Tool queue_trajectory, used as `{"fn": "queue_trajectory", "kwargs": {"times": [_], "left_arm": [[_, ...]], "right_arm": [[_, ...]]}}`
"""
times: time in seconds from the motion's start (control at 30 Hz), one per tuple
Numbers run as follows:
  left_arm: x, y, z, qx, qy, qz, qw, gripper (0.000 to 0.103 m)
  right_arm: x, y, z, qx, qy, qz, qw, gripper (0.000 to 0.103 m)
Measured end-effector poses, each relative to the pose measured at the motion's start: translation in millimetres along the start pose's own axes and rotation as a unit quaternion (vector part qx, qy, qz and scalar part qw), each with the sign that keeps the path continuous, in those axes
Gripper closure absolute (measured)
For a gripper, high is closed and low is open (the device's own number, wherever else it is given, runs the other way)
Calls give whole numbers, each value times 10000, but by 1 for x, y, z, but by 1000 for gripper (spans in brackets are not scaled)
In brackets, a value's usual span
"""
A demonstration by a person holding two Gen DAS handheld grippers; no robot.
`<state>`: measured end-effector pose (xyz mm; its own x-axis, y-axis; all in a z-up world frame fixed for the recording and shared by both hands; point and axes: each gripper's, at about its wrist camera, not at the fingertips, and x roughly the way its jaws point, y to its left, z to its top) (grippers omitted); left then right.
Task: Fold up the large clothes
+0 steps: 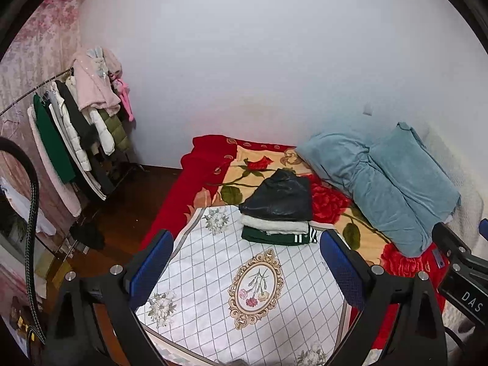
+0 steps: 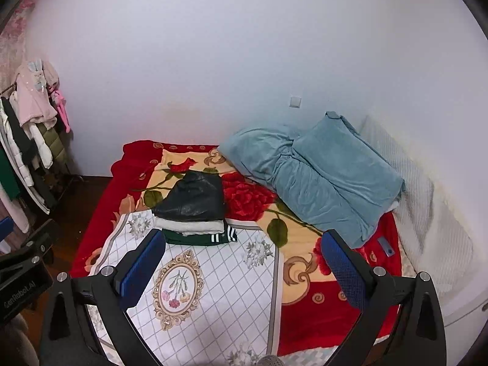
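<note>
Left wrist: left gripper point(image 1: 247, 268) agape, empty | right gripper point(image 2: 244, 268) likewise | folded stack point(image 1: 279, 210) (three garments) on bed

- A blue quilt point(image 2: 317, 177) lies bunched on the red floral blanket point(image 2: 320, 314).
- A clothes rack point(image 1: 76, 128) stands by the white wall point(image 1: 259, 45).
- A wall switch point(image 2: 295, 101) is above the quilt.

- Bed point(image 2: 320, 317) with a red floral blanket stands against a plain white wall point(image 2: 244, 45).
- Dark wood floor point(image 1: 128, 222) lies left of the bed.
- Clothes rack point(image 1: 76, 128) (coats, mostly) stands left of the bed, by the wall.
- Wall switch point(image 2: 295, 101) sits above the bed.
- Pink patterned curtain point(image 1: 45, 36) hangs behind the rack.
</note>
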<state>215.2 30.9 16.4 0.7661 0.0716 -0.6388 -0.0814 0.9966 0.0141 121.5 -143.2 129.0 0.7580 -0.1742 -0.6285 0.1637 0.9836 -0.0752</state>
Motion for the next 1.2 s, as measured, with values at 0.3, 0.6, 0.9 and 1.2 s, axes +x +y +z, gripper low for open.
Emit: {"fn": "queue_trajectory", "kwargs": {"times": [0.3, 0.6, 0.9, 1.2], "left_arm": [[-6, -2, 0, 32, -37, 16, 10000, 4], [-11, -9, -2, 29, -61, -19, 10000, 4], [-13, -11, -1, 30, -46, -23, 10000, 3], [-17, -13, 1, 53, -56, -20, 10000, 3]], "right_arm": [[-1, -2, 0, -33, 5, 81, 10000, 0], [-1, -7, 2, -24, -40, 69, 10000, 0], [-1, -8, 4, -27, -58, 88, 9999, 0], [-2, -8, 5, -38, -71, 121, 9999, 0]]}}
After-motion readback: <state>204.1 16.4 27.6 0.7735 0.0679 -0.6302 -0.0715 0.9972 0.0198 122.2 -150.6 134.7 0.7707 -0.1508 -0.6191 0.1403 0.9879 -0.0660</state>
